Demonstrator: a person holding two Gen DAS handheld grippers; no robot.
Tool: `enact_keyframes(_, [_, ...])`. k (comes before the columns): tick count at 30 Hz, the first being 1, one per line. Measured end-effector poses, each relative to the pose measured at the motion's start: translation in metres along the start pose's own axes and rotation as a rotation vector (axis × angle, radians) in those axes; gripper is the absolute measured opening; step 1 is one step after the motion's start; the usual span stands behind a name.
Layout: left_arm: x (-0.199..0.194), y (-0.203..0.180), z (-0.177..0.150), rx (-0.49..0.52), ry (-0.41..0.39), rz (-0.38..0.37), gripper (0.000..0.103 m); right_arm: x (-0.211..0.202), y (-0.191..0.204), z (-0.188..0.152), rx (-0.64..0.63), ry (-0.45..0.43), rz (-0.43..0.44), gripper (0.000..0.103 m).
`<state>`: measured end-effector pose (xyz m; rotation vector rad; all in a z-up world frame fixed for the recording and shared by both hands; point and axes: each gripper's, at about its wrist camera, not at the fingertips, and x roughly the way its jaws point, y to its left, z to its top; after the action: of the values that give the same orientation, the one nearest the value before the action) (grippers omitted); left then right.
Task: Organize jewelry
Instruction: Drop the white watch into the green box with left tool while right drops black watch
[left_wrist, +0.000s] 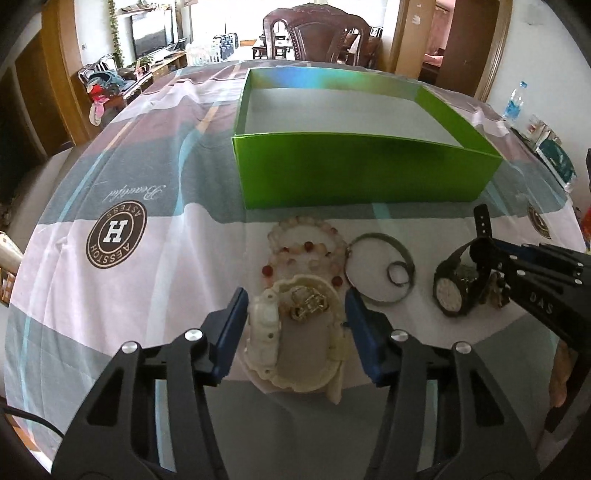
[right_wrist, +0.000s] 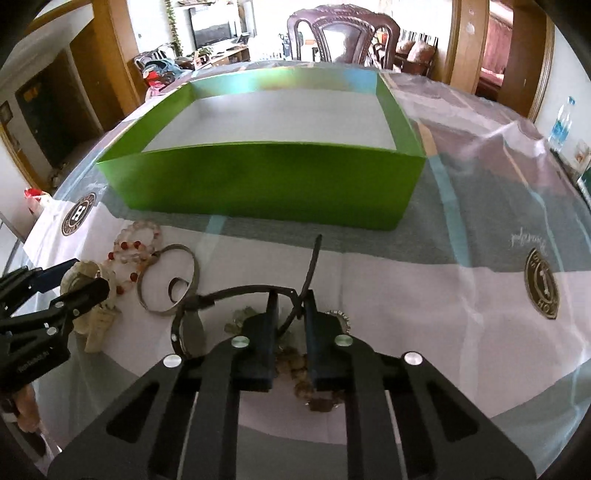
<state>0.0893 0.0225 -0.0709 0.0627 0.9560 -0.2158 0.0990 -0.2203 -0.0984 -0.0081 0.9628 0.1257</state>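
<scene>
Left gripper (left_wrist: 295, 321) straddles the cream carved bracelet (left_wrist: 295, 354) on the tablecloth (left_wrist: 110, 295), blue pads at its two sides; contact unclear. Right gripper (right_wrist: 291, 325) is clamped on the black watch (left_wrist: 452, 291) strap. Beaded bracelets (left_wrist: 306, 251) and metal bangle (left_wrist: 380, 269) lie between. Green box (left_wrist: 362, 173) stands beyond, at the far side.

I hold the left hand-held gripper (left_wrist: 295, 325) pitched steeply downward, its two blue pads (left_wrist: 231, 332) set half apart on either side of a pale carved piece (left_wrist: 295, 343), close against its edges. The right hand-held gripper (right_wrist: 291, 332) is pitched down likewise, its fingers (right_wrist: 258, 347) drawn narrow and pinching a black strap (right_wrist: 295, 314). My hand (left_wrist: 561, 373) shows beneath it.
</scene>
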Motion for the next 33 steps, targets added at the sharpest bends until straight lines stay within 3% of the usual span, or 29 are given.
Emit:
enact_keyframes(12, [-0.035,-0.004,0.009,0.010,-0.067,-0.047,0.054,-0.047,-0.013,0.006,-0.010,-0.129,-0.064,0.012])
enact_keyframes(17, [-0.044,-0.005,0.018,0.003,-0.082,-0.069,0.054,-0.053,-0.008,0.007,-0.035,-0.133,-0.065,0.012])
enact_keyframes(23, [-0.068,-0.007,0.031,-0.010,-0.164,-0.091,0.054,-0.065,-0.003,0.016,-0.035,-0.182,-0.068,0.012])
enact_keyframes(28, [-0.071,-0.005,0.065,-0.032,-0.196,-0.127,0.054,-0.071,-0.004,0.035,-0.028,-0.231,-0.078,0.012])
enact_keyframes(33, [-0.064,-0.011,0.112,-0.051,-0.248,-0.094,0.054,-0.071,-0.013,0.071,0.010,-0.300,-0.078,0.012])
